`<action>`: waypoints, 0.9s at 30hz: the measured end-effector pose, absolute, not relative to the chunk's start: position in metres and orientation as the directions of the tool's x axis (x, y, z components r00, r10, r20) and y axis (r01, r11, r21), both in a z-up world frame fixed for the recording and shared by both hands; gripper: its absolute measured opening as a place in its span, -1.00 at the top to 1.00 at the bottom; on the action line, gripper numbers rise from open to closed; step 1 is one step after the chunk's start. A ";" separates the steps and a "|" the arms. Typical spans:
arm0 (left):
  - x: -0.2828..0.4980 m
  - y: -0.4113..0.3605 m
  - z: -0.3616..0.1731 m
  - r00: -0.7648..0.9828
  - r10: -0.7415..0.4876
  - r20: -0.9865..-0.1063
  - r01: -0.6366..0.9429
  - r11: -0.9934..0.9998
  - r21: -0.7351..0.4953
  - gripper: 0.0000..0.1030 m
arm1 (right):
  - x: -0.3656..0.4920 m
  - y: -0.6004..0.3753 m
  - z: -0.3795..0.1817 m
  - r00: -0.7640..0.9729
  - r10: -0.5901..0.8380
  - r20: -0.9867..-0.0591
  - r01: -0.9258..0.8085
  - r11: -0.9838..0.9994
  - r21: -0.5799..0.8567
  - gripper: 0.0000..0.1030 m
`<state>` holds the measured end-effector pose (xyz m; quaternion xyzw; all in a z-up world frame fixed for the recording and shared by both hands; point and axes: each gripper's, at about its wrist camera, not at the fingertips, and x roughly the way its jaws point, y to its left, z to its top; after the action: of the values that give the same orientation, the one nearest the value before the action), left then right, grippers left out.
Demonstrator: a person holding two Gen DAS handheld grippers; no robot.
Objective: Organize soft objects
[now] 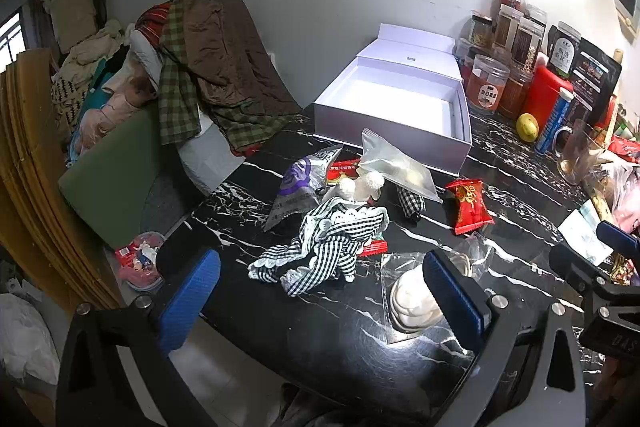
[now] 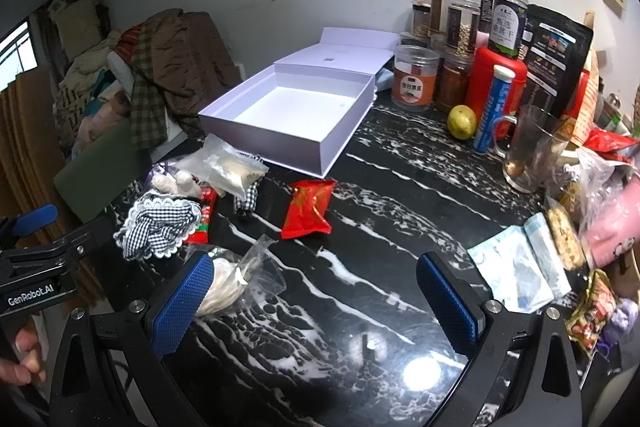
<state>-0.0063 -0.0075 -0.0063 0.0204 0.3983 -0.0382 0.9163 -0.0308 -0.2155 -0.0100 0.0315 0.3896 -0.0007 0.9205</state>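
A checked black-and-white doll dress with lace point(image 1: 324, 247) point(image 2: 160, 223) lies on the black marble table point(image 1: 320, 327) point(image 2: 360, 187). Beside it lie a clear bag with a white coil point(image 1: 412, 299) point(image 2: 228, 287), a clear zip bag point(image 1: 396, 163) point(image 2: 232, 167), a grey-purple pouch point(image 1: 300, 187), and a red snack packet point(image 1: 470, 205) point(image 2: 308, 211). An open white box point(image 1: 396, 107) point(image 2: 296, 111) stands behind, empty. My left gripper point(image 1: 320, 303) is open and empty above the dress. My right gripper point(image 2: 320, 299) is open and empty over bare table.
Jars, a red bottle point(image 2: 496, 83), a yellow fruit point(image 2: 462, 121), a blue tube and a glass mug point(image 2: 532, 147) crowd the back right. Packets and a blue-white pouch point(image 2: 520, 267) lie at the right edge. A chair piled with clothes point(image 1: 192, 67) stands left of the table.
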 end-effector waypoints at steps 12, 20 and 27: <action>-0.007 -0.008 -0.009 0.678 -0.057 -0.733 0.088 0.996 0.004 -1.00 | -0.030 -0.214 -0.011 0.695 0.023 -0.718 0.021 0.998 0.052 -1.00; -0.007 -0.007 -0.009 0.676 -0.056 -0.734 0.085 0.996 0.002 -1.00 | -0.030 -0.212 -0.012 0.693 0.029 -0.720 0.016 0.998 0.055 -1.00; -0.011 -0.002 -0.013 0.673 -0.056 -0.738 0.077 0.997 -0.006 -1.00 | -0.030 -0.209 -0.018 0.686 0.047 -0.726 -0.001 0.998 0.064 -1.00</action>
<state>-0.0106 -0.0018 -0.0126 0.0128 0.4030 -0.0363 0.9144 -0.0304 -0.2086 -0.0178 0.0290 0.3962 0.0130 0.9176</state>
